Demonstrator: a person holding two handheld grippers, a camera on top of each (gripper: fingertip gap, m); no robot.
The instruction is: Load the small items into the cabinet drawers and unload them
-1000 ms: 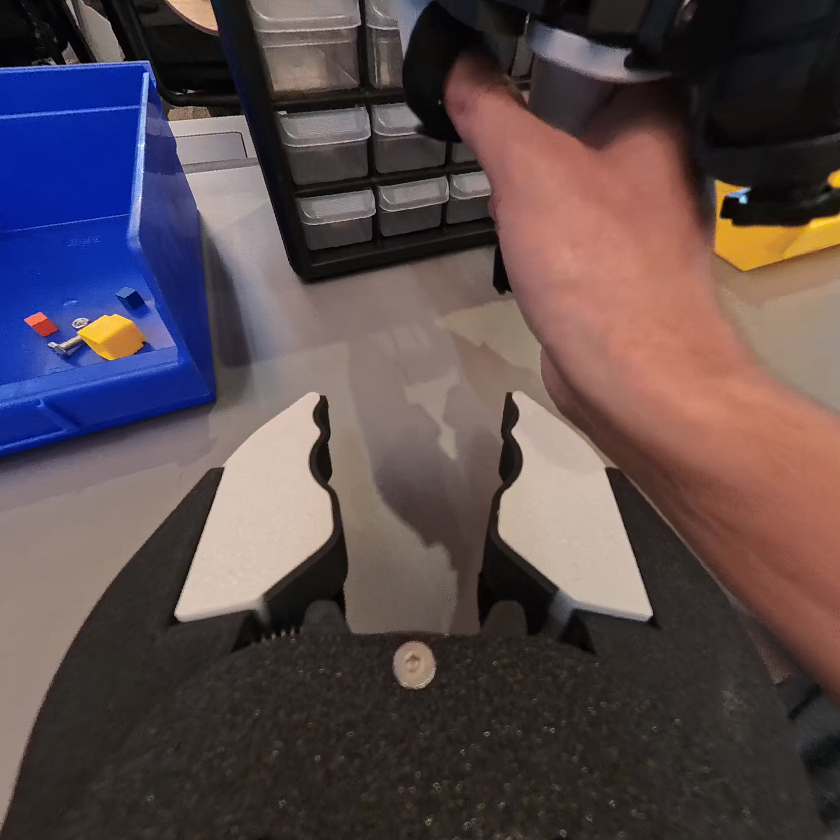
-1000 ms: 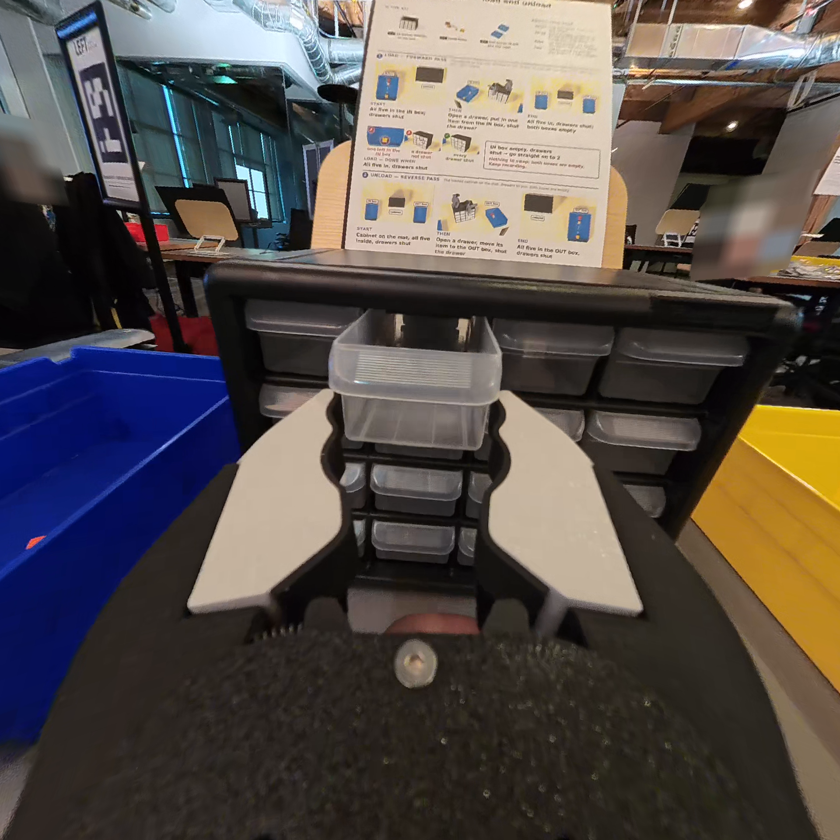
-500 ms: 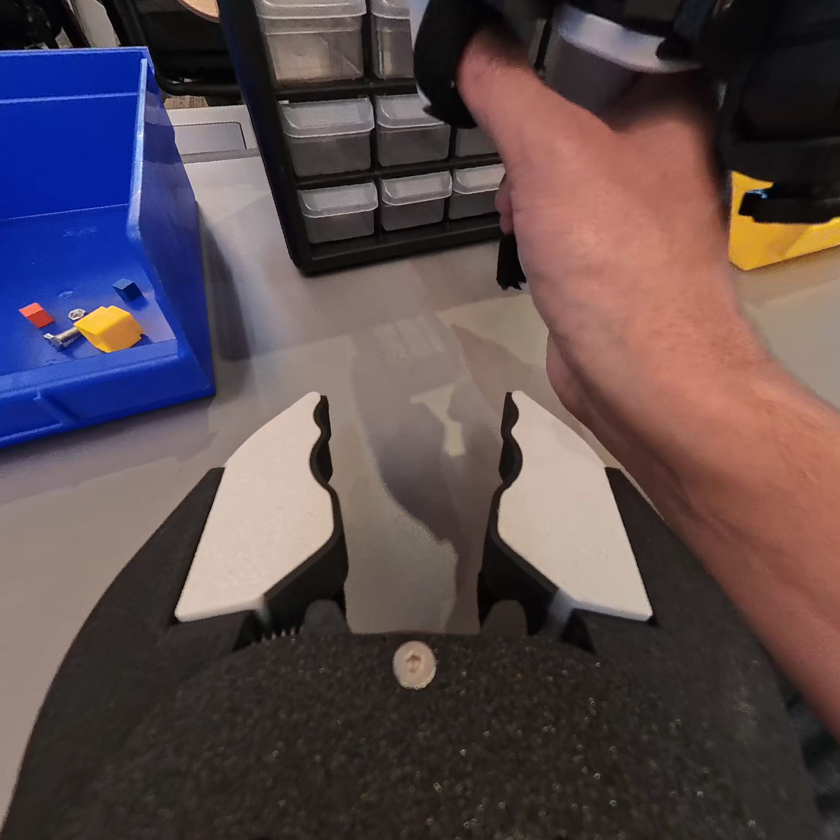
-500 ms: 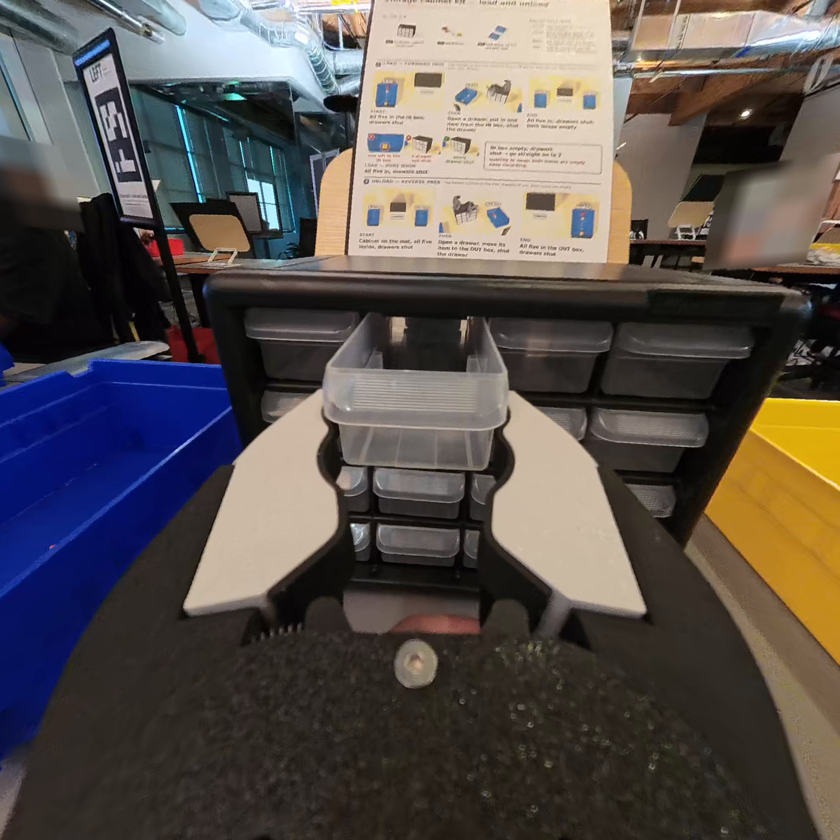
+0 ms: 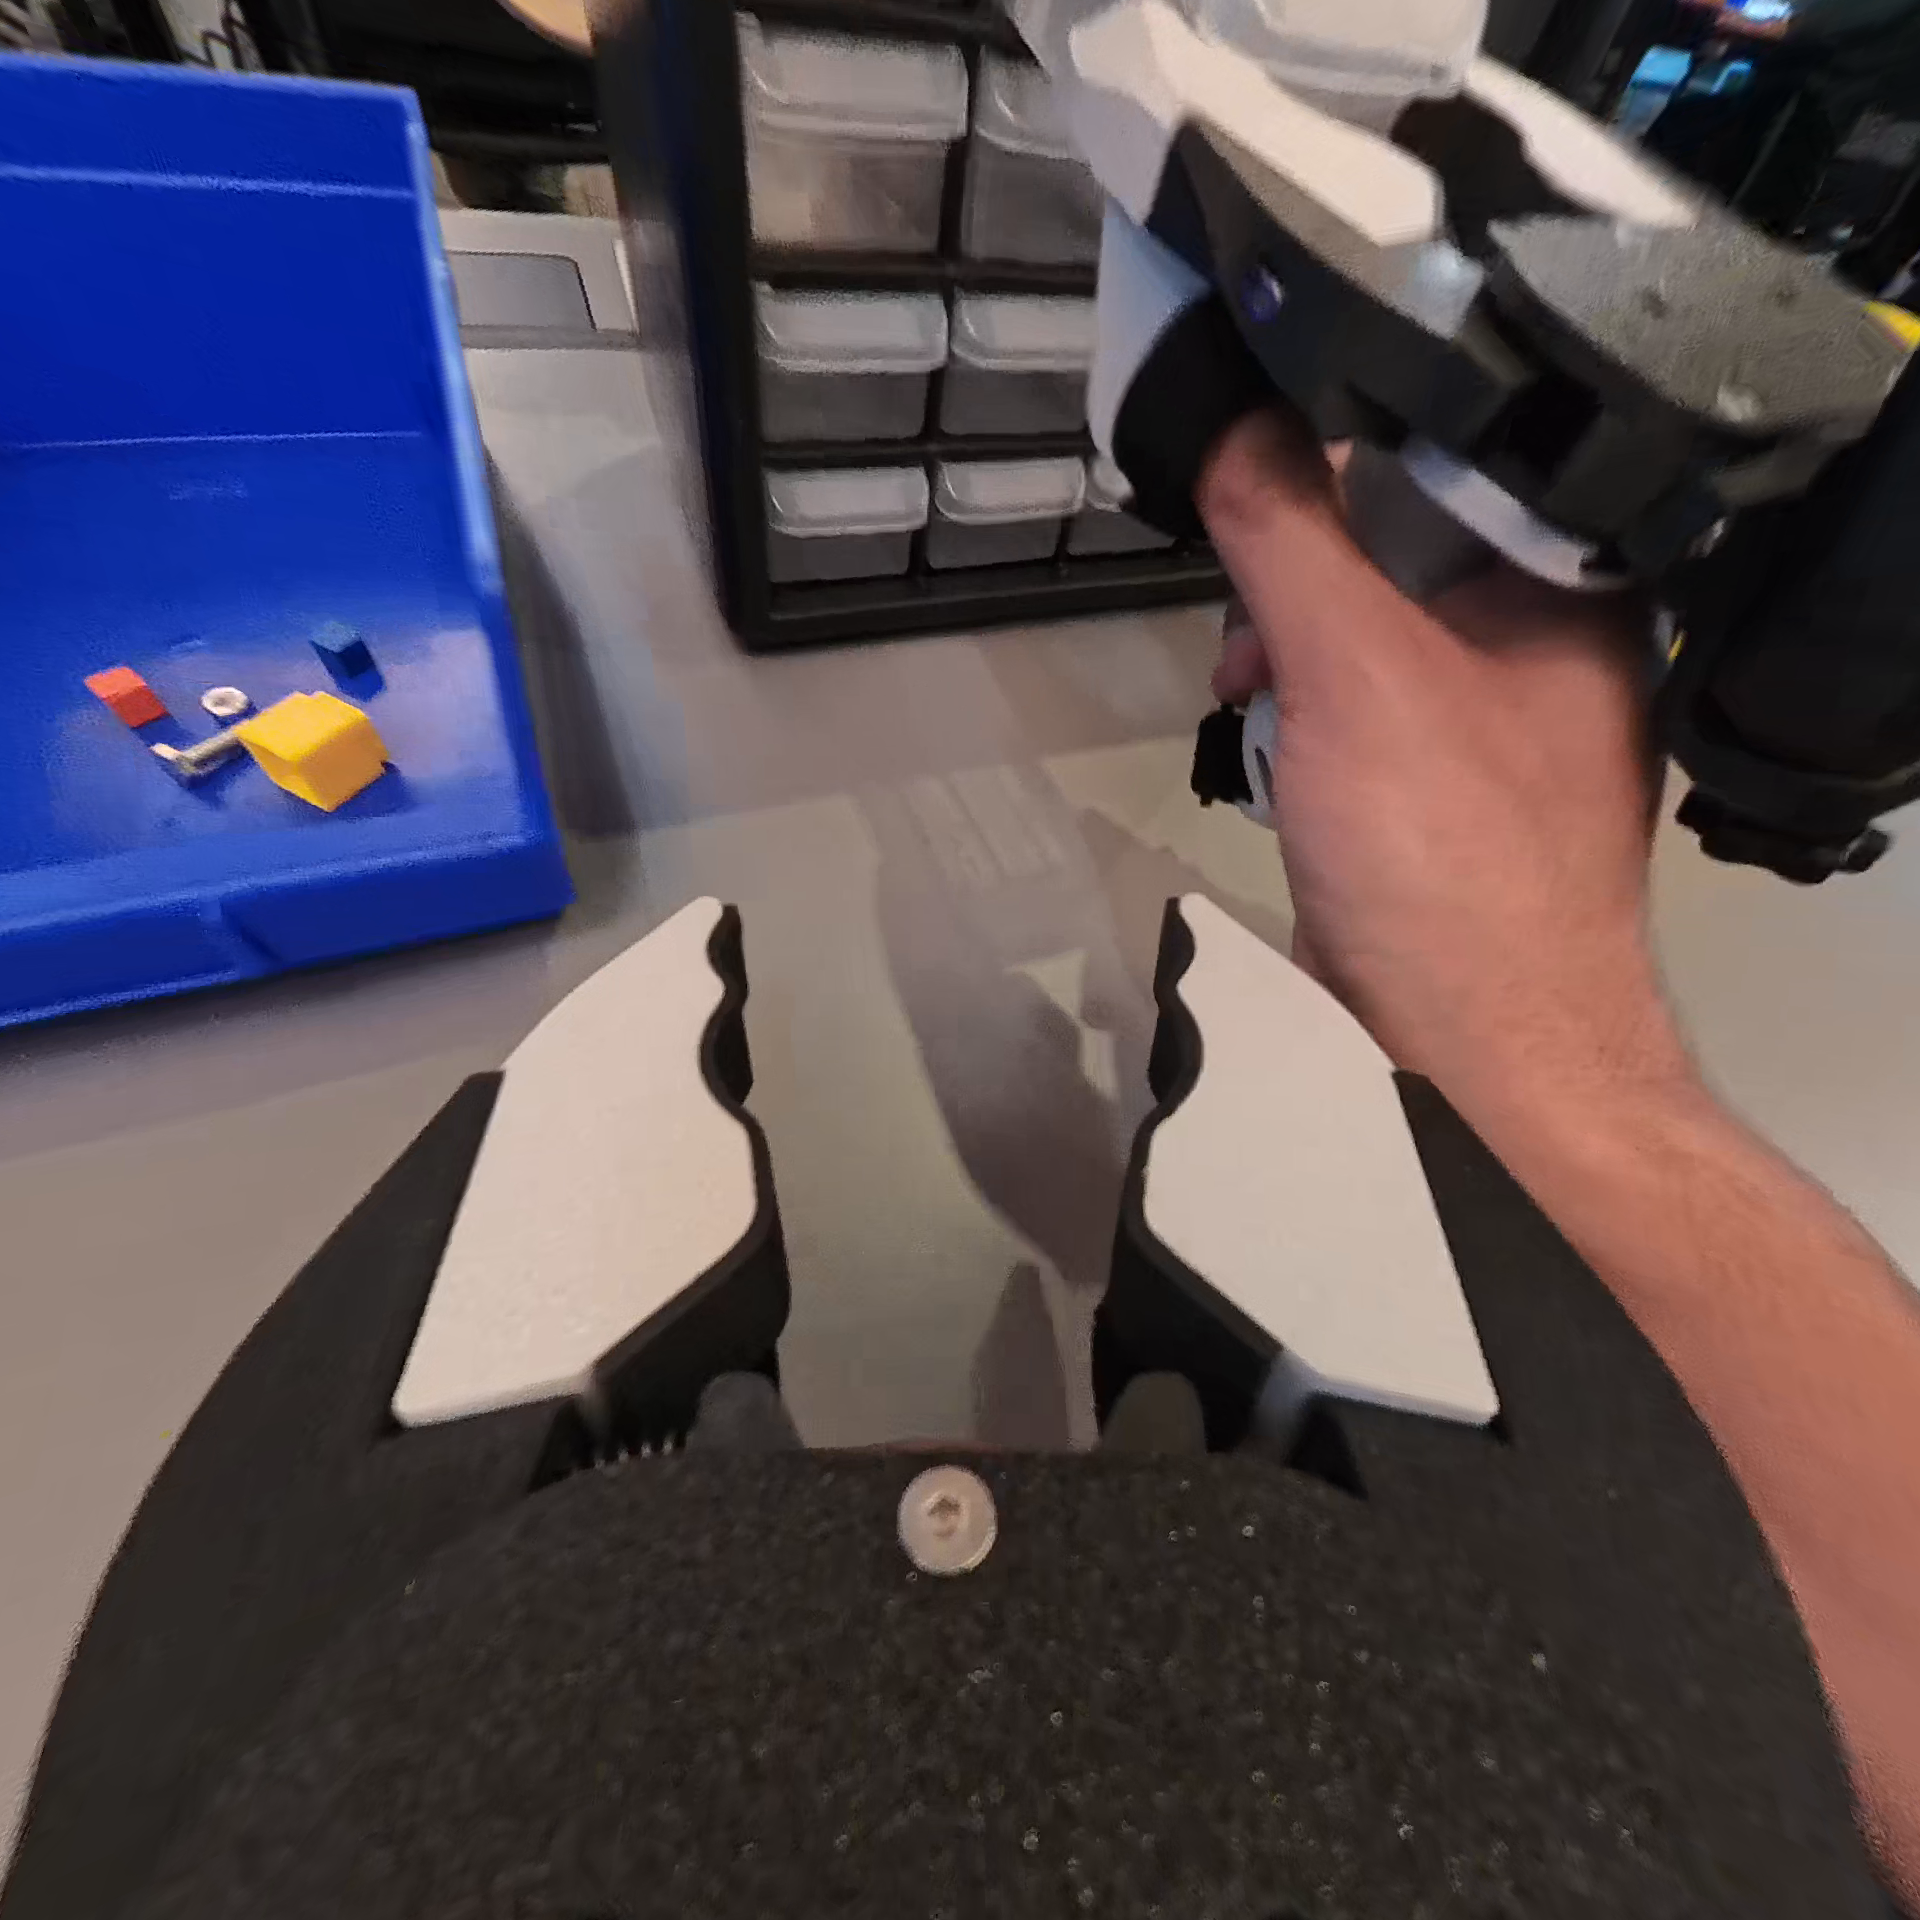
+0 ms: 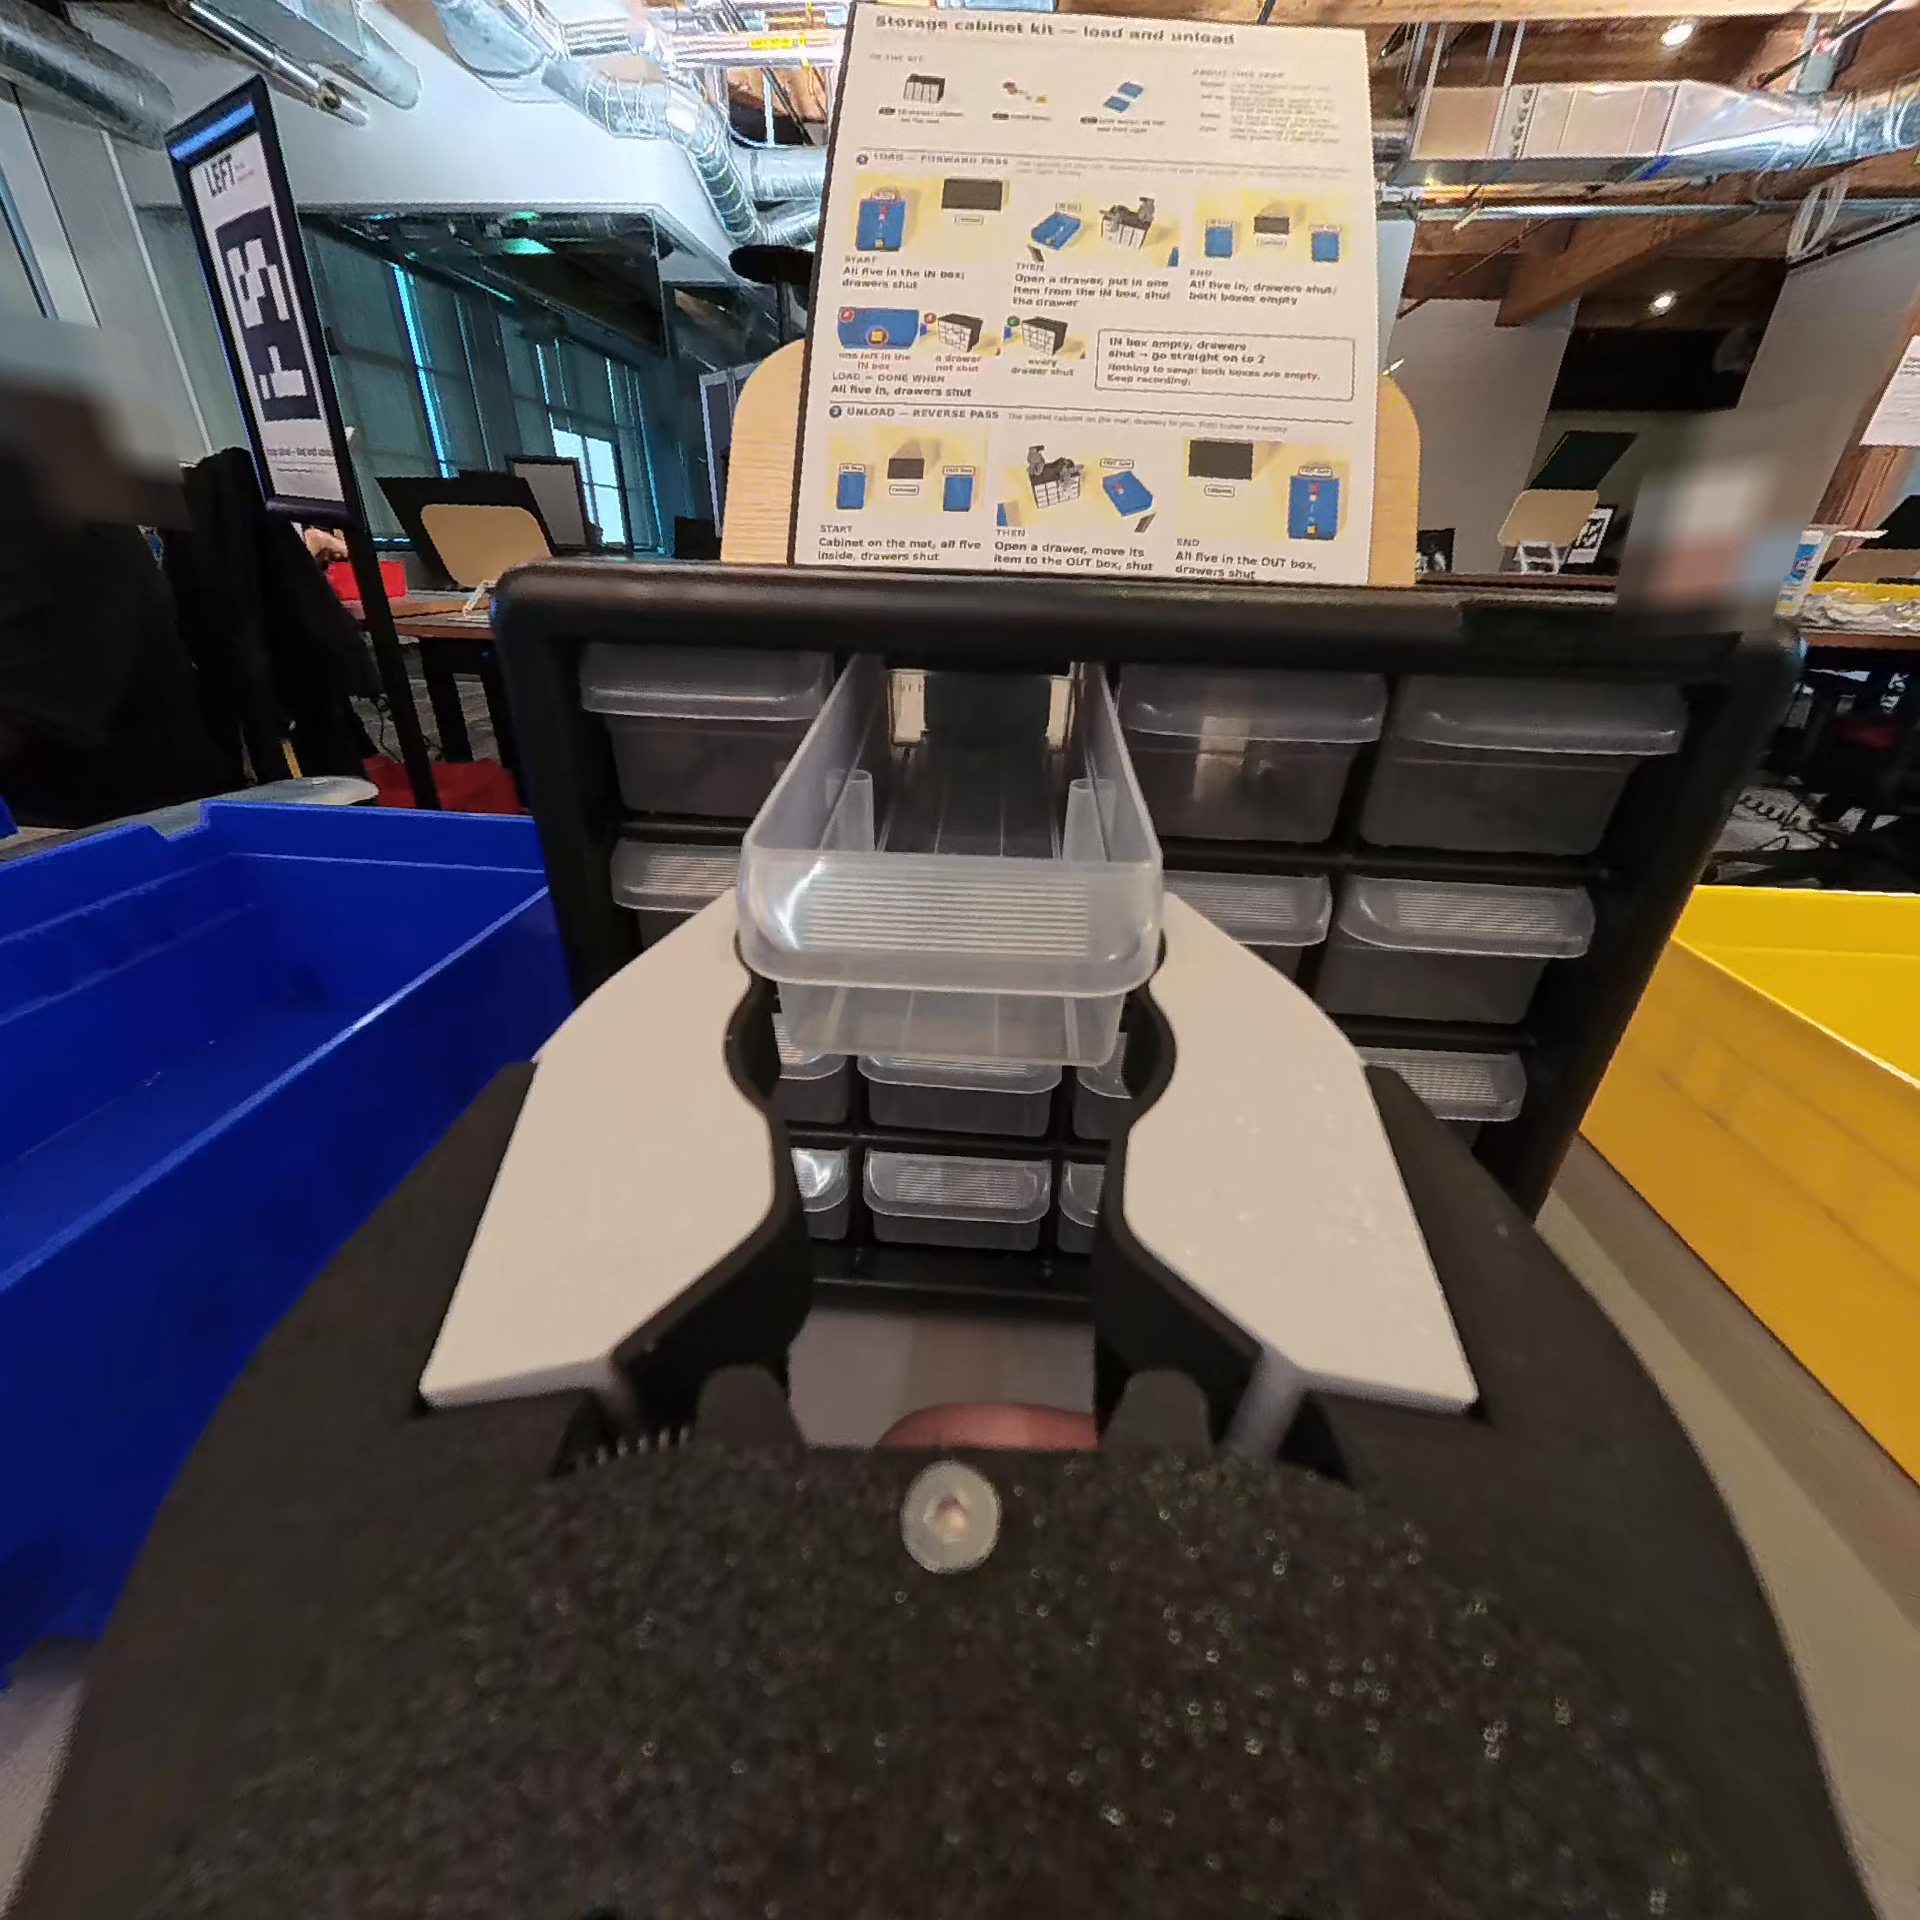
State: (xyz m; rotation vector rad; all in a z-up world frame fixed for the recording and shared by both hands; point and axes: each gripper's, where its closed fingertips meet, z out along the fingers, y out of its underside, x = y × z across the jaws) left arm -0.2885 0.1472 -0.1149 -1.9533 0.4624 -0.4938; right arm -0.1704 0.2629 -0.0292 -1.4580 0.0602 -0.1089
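In the right wrist view my right gripper [image 6: 948, 935] holds the front of a clear drawer [image 6: 945, 914], top row, second from the left, of the black cabinet [image 6: 1039, 613]. The drawer is pulled well out and looks empty. In the left wrist view my left gripper [image 5: 945, 925] is open and empty above the grey table [image 5: 312, 1195]. The small items lie in the blue bin [image 5: 260, 914]: a red cube [image 5: 125, 694], a blue cube [image 5: 343, 649], a yellow block [image 5: 312, 748], a nut [image 5: 221, 700] and a bolt [image 5: 192, 753]. A hand raises the right gripper [image 5: 1455, 260] before the cabinet [image 5: 727, 416].
The blue bin [image 6: 208, 1039] stands left of the cabinet and a yellow bin [image 6: 1787, 1091] stands to its right. A printed instruction sheet [image 6: 1091, 291] stands behind the cabinet. The other drawers are shut. The person's forearm [image 5: 1558, 1039] crosses the right side of the left wrist view. My hands' fingertips stand some 20 cm from each other. My left tips are roughly 15 cm from the yellow block [image 5: 312, 748].
The right gripper has drawn the clear drawer farther out of the cabinet. In the left wrist view the hand and right gripper have risen and tilted. The left gripper stays open.
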